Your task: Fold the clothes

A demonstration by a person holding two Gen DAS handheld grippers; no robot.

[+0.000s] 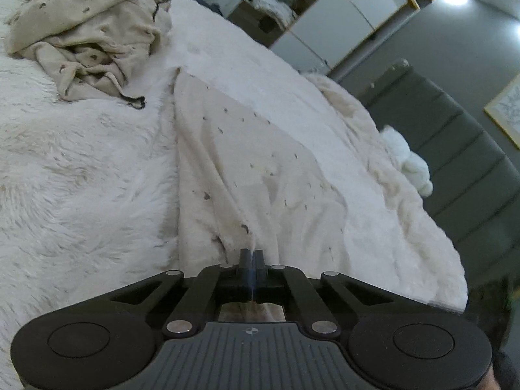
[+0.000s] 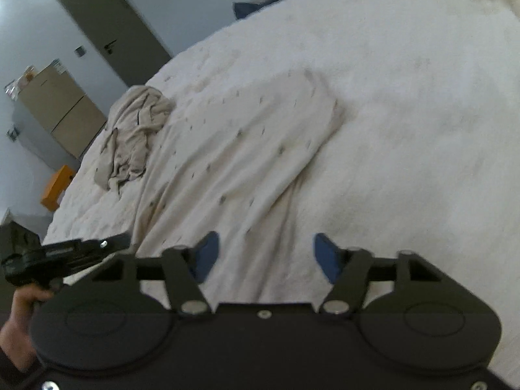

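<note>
A cream fabric garment with small dark specks (image 1: 247,162) lies spread out along the white fluffy bed cover (image 1: 81,178), its near edge drawn up into a ridge of creases. The left gripper (image 1: 251,253) has its fingers pressed together on that near edge, pinching a bit of the cloth between them. In the right wrist view the right gripper (image 2: 265,253) hovers over the near part of the same garment (image 2: 247,149) with its blue-padded fingers (image 2: 206,253) spread wide and nothing between them. The left gripper (image 2: 65,253) appears at the left edge of that view, held by a hand (image 2: 22,308). Farther up the bed, apart from the spread garment, a second beige speckled garment with dark trim (image 1: 87,29) sits in a crumpled heap. A grey padded headboard (image 1: 455,162) stands beyond the bed
</note>
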